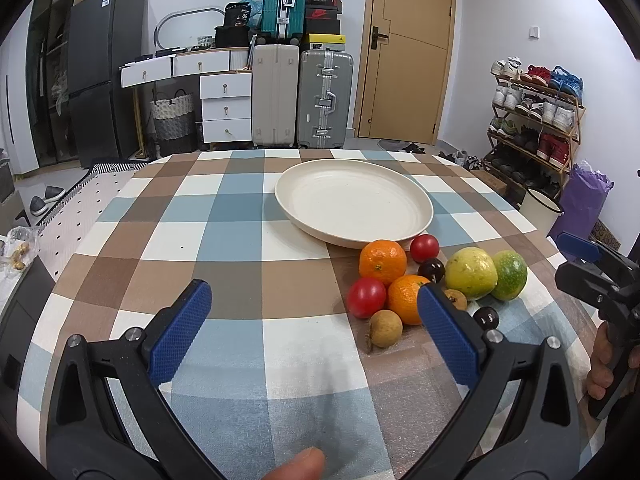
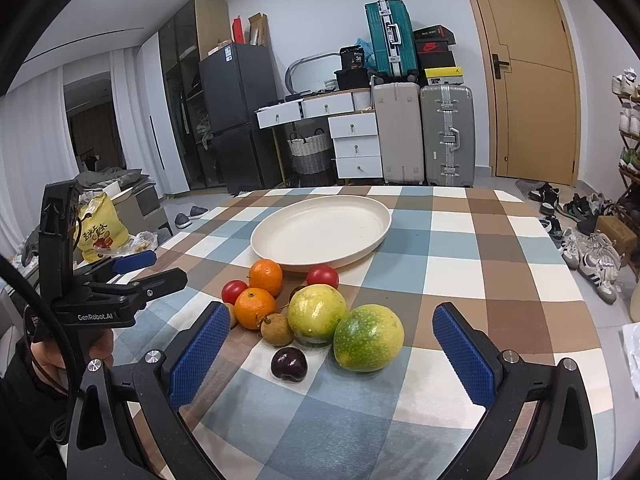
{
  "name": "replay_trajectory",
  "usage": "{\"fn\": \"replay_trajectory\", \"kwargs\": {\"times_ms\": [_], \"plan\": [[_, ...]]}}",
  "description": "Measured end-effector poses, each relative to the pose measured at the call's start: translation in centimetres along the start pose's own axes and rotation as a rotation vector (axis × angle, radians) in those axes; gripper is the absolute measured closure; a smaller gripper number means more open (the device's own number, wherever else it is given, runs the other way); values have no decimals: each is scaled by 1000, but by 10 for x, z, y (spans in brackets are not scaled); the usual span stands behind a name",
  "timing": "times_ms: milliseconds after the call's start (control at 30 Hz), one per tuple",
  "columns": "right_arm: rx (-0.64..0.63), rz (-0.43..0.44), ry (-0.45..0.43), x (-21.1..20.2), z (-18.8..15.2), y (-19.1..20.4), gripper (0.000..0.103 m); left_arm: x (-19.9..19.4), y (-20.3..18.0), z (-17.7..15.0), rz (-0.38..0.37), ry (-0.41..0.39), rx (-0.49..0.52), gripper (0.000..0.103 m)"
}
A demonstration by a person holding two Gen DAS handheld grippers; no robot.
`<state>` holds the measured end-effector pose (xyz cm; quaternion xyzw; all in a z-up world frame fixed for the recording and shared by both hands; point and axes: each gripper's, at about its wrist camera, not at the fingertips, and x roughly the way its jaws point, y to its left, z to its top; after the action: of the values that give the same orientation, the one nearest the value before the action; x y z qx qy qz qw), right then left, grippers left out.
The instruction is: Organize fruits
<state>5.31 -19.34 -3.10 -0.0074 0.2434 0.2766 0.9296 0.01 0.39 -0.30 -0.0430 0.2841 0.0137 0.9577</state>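
A cream plate point(image 1: 416, 196) point(image 2: 380, 212) sits empty on the checked tablecloth. In front of it lies a cluster of fruit: two oranges point(image 1: 382, 261) point(image 2: 265, 276), two red tomatoes point(image 1: 366, 297) point(image 2: 322, 276), a yellow-green fruit point(image 1: 471, 273) point(image 2: 317, 313), a greener one point(image 1: 509, 275) point(image 2: 368, 338), brown longans point(image 1: 385, 328) point(image 2: 277, 330) and dark cherries point(image 1: 486, 317) point(image 2: 288, 364). My left gripper point(image 1: 314, 298) is open and empty, left of the cluster. My right gripper point(image 2: 330, 322) is open and empty, with the fruit just ahead between its fingers.
The table point(image 1: 224, 240) stands in a room with suitcases point(image 1: 326, 98), white drawers point(image 1: 226, 108), a fridge point(image 1: 104, 80), a door point(image 1: 408, 48) and a shoe rack point(image 1: 536, 120). A yellow bag point(image 2: 98, 232) lies beyond the table's left edge.
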Motion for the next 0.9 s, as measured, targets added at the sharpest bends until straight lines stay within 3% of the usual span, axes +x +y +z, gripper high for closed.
{"fn": "replay_trajectory", "kwargs": {"times_ms": [267,533,900], "plan": [[40,-22,19,1,1,-8,0,2,3,-1,1,4,-3,1],[110,-50,120,15,-2,-20,0,4,-5,1,-25,17,13,1],[106,-85,245,32,-1,-29,1,27,-16,-4,-82,173,43,5]]}}
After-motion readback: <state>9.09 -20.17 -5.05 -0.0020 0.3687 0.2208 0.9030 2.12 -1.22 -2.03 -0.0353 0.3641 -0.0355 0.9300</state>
